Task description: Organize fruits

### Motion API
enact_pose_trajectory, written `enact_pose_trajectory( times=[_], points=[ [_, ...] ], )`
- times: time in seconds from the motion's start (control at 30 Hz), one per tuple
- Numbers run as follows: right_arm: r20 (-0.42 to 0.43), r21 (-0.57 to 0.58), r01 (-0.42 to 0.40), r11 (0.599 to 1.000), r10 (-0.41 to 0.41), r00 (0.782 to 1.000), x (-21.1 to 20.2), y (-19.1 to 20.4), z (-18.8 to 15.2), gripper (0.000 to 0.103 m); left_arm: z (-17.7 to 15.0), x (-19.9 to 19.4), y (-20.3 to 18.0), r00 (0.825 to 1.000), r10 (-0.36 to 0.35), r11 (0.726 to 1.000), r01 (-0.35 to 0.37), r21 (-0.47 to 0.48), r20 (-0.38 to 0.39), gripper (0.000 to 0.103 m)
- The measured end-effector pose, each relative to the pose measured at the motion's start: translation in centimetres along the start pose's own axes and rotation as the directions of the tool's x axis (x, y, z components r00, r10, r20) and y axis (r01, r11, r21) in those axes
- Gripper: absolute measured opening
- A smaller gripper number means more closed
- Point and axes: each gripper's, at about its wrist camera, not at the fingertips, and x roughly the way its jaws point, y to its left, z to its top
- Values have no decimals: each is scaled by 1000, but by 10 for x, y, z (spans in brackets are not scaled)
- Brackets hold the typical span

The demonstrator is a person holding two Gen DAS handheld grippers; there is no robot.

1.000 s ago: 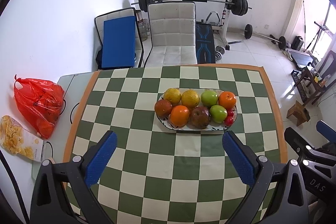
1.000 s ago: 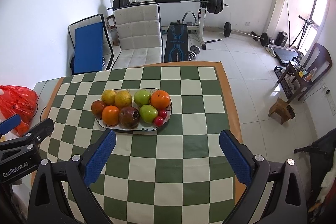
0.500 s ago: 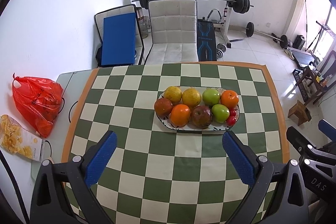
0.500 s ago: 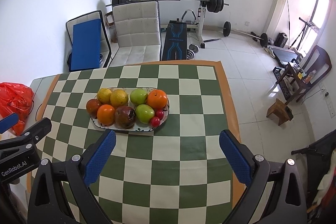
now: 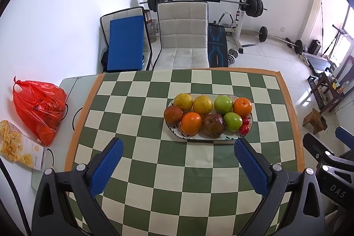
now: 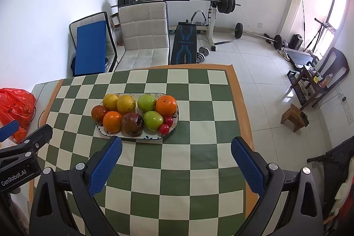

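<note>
A: On the checkered surface (image 5: 141, 171), mid-way back, sits the plate (image 5: 177, 135) w/ all the fruit piled on. Both claws empty?

B: Yep. Left claw (image 5: 178, 159) is spread wide, nothing between the pads, hanging above the surface on the near side of the plate. Right claw (image 6: 176, 158) same: jaws apart, empty, also short of the plate and offset to its right.

A: What's on there?

B: Back row: lemon (image 5: 183, 101), a yellow citrus (image 5: 202, 105), green apple (image 5: 223, 104), orange (image 5: 242, 106). Front row: a reddish fruit (image 5: 173, 114), 2nd orange (image 5: 191, 123), a dark red one w/ blotchy skin (image 5: 213, 125), 2nd green apple (image 5: 232, 121), plus two small red fruits (image 5: 243, 125) at the right end. All touching, packed tight.

A: So which step?

B: Looks like the very start or the very end, can't tell which. Nothing gripped, nothing loose on the surface. Red bag (image 5: 37, 110) and a snack pack (image 5: 17, 147) lie off to the left, well apart from the plate.

A: Next move, if it's the start?

B: Prob. pick one claw, drop toward an edge fruit, e.g. the orange at the right end, since the middle ones are hemmed in. Needs a straight-down approach so neighbours don't roll; the small red ones sit at the rim and could get knocked off.
</note>
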Motion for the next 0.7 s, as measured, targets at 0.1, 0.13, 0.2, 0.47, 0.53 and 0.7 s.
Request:
enact_pose_trajectory(
  times=[0.1,0.13,0.2,0.47,0.53,0.7],
  points=[
    [1,-1,0,1000,0,1000,-1,0,0,101,0,0,0,1000,-4,1000,4,-3,-1,103],
    [1,0,-2,1000,2,1000,0,0,0,101,0,0,1,1000,-4,1000,4,-5,0,103],
    [0,0,-3,1000,3,1000,0,0,0,101,0,0,1,1000,-2,1000,2,-3,-1,103],
    [5,-2,4,1000,-4,1000,-1,1,2,101,0,-1,2,1000,-6,1000,6,-5,1,103],
    [5,0,3,1000,-3,1000,-2,4,2,101,-1,-3,2,1000,-7,1000,7,-4,4,103],
    [10,-1,5,1000,-5,1000,-6,8,3,101,-1,-4,2,1000,-11,1000,11,-7,5,103]
  ],
)
